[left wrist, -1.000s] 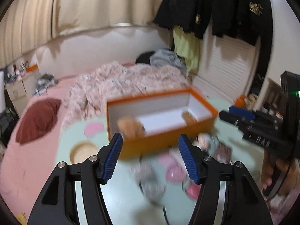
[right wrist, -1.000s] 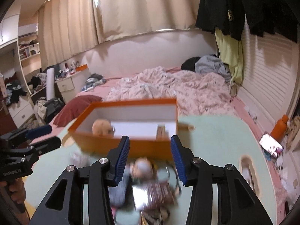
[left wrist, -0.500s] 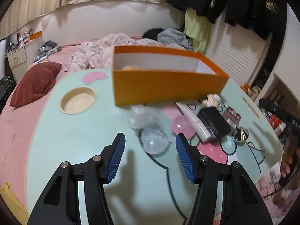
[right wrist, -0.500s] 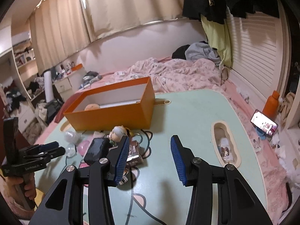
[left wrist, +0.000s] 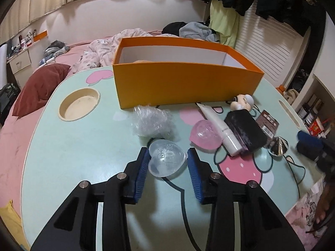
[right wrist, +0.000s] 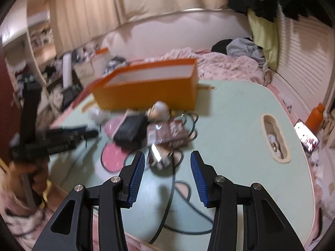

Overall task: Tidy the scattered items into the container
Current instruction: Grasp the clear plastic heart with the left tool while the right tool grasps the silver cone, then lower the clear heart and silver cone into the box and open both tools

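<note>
Both left gripper pads, closing, flank the clear heart-shaped case, barely touching.

Both fisheye wrist views look steeply down along their fingers, close over the worktop, the left from the near edge, the right from its right side, sharing the orange box and clutter.

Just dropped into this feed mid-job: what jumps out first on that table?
The big orange box at the far side of the mint-green table dominates, open at the top. Right in front, a clear heart-shaped case sits between the blue pads of the left hand-held gripper, whose jaws have just been closing around it. To its right lies a jumble: a pink heart case, a white tube and a black pouch.
</note>
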`<state>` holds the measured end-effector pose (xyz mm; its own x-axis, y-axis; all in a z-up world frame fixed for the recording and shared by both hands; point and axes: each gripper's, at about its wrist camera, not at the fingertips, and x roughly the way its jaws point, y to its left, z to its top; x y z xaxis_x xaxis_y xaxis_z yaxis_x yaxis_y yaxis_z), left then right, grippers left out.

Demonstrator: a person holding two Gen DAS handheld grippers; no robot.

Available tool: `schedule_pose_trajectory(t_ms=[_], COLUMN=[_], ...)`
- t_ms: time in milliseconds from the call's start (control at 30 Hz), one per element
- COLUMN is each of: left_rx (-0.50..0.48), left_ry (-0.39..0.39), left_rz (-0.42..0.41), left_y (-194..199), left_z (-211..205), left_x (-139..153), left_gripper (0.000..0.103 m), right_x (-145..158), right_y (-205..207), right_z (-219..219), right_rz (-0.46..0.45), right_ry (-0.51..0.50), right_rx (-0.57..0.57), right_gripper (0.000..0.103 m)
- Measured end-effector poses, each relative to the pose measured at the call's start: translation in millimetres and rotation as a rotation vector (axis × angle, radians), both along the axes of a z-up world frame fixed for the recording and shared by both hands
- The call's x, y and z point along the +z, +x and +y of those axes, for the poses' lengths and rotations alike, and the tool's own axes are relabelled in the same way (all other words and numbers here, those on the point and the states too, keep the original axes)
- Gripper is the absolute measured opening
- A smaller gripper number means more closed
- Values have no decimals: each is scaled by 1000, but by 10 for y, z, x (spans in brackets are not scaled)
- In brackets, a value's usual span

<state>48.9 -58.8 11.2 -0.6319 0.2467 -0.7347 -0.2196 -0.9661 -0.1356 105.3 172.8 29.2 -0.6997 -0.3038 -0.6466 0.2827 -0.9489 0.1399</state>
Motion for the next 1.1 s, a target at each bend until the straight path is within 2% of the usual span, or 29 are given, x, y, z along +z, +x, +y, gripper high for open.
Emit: schedule_pose_trajectory(t_ms=[167,367,500,533,567,600,700,933,1000,1100], left_rx=[-7,-16,-25,-27,-28,-27,-22,-21,-24,-41], left_ry=[38,44,44,45,45,46,52,51,49,42], left_rz=[20,61,84,84,84,84,79,109,141,201], left_y=[103,195,220,219,216,213,205,181,124,-31], left_z=[-37,-40,-20,-17,-15,-16,-25,-38,-14,49], left_x=[76,253,329,336,341,342,340,470,587,783], left_gripper=[39,39,39,39,39,39,39,39,39,39], right_x=[-65,-199,-214,-226,-235,-233,-221,-17,81,242], right_y=[-74,-195,-241,-254,-260,-263,-246,-229,-305,-504], right_z=[-142,-220,-223,-216,-202,-197,-168,-102,-75,-46], right_rz=[-20,-62,-59,-59,-57,-56,-56,6,41,69], right_ry=[22,49,64,69,70,71,56,47,55,8], right_rx=[15,24,16,10,3,0,6,2,-18,-29], right_gripper=[45,46,45,44,34,28,28,28,28,28])
